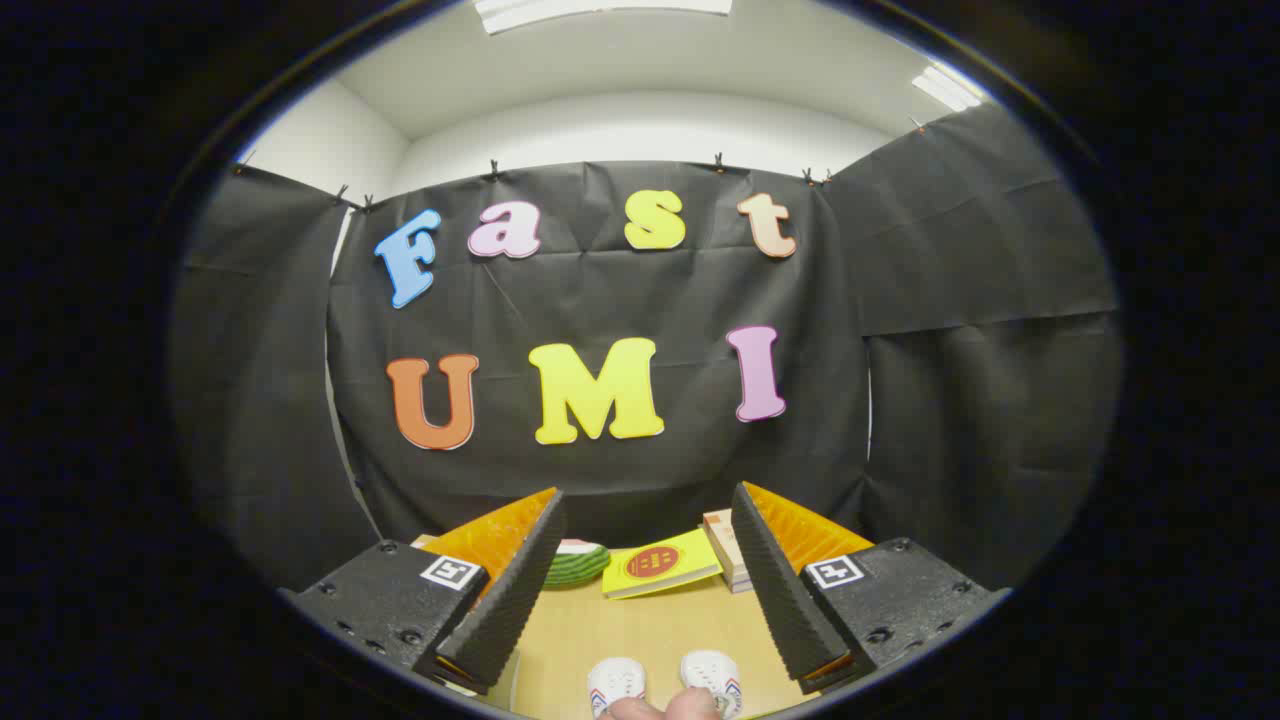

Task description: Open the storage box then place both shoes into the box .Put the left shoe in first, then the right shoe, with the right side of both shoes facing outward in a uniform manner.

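Two white shoes [662,682] lie toes-forward on the counter [640,625], just below and between the wide-spread, empty claw [640,590] (fingertips at their heels).

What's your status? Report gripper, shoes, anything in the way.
Gripper open, holding nothing, above wooden table. Two white shoe toes near its base, fingertips on them. Yellow book and green striped object beyond.

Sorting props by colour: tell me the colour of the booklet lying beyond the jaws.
The booklet is yellow with a red round emblem, seen in the gripper view beyond the open jaws.
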`<state>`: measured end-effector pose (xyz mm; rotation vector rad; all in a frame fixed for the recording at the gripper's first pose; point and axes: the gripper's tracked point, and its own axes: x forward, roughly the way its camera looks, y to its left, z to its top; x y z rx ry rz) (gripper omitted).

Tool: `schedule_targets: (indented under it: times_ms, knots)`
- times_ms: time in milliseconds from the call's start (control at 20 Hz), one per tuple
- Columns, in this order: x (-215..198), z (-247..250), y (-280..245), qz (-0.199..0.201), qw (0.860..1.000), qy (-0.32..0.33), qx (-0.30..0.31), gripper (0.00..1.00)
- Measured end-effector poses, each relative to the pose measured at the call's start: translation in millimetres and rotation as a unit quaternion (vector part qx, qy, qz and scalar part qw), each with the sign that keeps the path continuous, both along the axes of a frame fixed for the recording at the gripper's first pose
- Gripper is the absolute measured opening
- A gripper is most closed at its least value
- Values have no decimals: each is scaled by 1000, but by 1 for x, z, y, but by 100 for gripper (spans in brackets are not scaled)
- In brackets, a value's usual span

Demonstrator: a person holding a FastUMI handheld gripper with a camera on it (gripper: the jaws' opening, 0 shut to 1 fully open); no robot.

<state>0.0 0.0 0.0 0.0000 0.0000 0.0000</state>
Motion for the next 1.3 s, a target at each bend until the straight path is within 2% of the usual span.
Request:
schedule_targets:
  times_ms: [1300]
  knots:
    - [5, -20, -7, 25, 998, 43, 25, 100]
